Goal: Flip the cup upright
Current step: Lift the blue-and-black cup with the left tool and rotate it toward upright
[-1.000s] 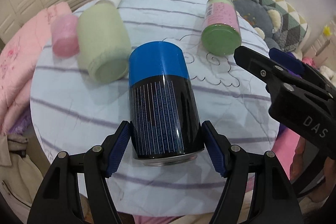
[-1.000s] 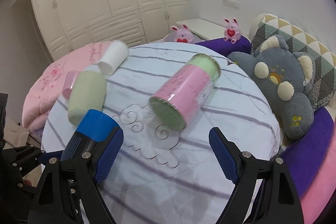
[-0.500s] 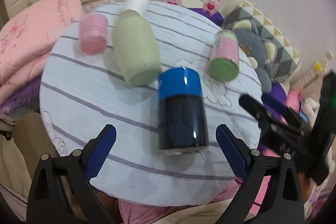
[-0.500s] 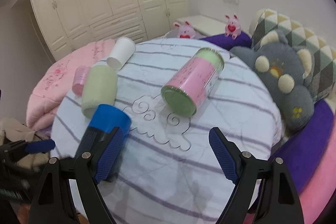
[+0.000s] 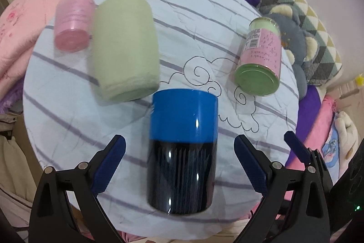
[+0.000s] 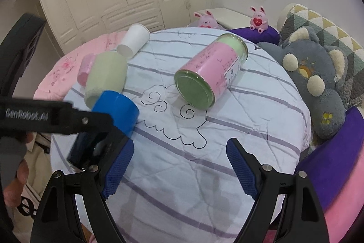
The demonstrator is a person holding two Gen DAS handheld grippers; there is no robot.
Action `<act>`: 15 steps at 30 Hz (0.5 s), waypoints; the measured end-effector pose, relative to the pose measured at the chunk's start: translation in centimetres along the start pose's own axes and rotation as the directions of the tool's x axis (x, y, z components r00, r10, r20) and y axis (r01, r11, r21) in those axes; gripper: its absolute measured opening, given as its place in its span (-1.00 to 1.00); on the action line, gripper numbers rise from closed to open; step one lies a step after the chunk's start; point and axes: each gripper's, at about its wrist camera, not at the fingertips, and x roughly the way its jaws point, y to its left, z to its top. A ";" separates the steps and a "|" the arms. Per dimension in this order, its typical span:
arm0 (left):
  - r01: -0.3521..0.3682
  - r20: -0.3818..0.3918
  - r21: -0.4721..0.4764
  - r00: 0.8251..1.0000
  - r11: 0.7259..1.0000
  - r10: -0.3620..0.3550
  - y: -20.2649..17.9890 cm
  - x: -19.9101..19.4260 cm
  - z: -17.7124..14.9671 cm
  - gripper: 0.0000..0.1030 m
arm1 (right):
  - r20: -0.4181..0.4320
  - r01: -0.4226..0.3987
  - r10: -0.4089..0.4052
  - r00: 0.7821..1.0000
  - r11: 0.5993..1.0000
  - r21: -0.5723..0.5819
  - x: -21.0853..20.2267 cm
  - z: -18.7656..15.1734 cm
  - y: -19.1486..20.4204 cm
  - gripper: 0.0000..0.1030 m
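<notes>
The left tongs stand spread wide, their blue pads clear of the blue-and-black cup lying between them on the striped table. At eleven o'clock lies a pale green cup; at two o'clock, a pink-and-green can.

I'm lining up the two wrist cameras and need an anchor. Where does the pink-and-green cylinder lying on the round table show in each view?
Left wrist: the pink-and-green cylinder lies upper right, green end toward the camera.
Right wrist: the same cylinder lies just above centre, green end facing lower left.
Shared landmark: the black cloud drawing on the striped cloth, close beside the cylinder's green end.
</notes>
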 end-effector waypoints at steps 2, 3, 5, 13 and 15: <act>-0.012 -0.015 0.000 1.000 1.000 0.012 -0.3 0.6 0.4 0.88 | -0.014 -0.014 0.014 1.000 1.000 -0.008 0.7 0.1 -0.2 0.64; -0.020 -0.021 0.000 1.000 1.000 0.020 -0.4 0.9 0.7 0.87 | -0.019 -0.021 0.020 1.000 1.000 -0.014 0.9 0.1 -0.2 0.64; -0.031 -0.032 -0.002 0.999 1.000 0.031 -0.5 1.4 1.1 0.86 | -0.028 -0.040 0.039 0.999 0.999 -0.024 1.4 0.2 -0.3 0.64; -0.067 -0.059 0.004 0.996 0.998 0.067 -0.8 2.8 1.6 0.39 | -0.066 -0.111 0.108 0.992 0.993 -0.042 2.6 0.1 -0.1 0.64; -0.087 -0.044 0.017 0.995 0.996 0.087 -1.0 2.7 1.5 0.35 | -0.070 -0.125 0.122 0.990 0.991 -0.048 2.7 0.0 0.0 0.64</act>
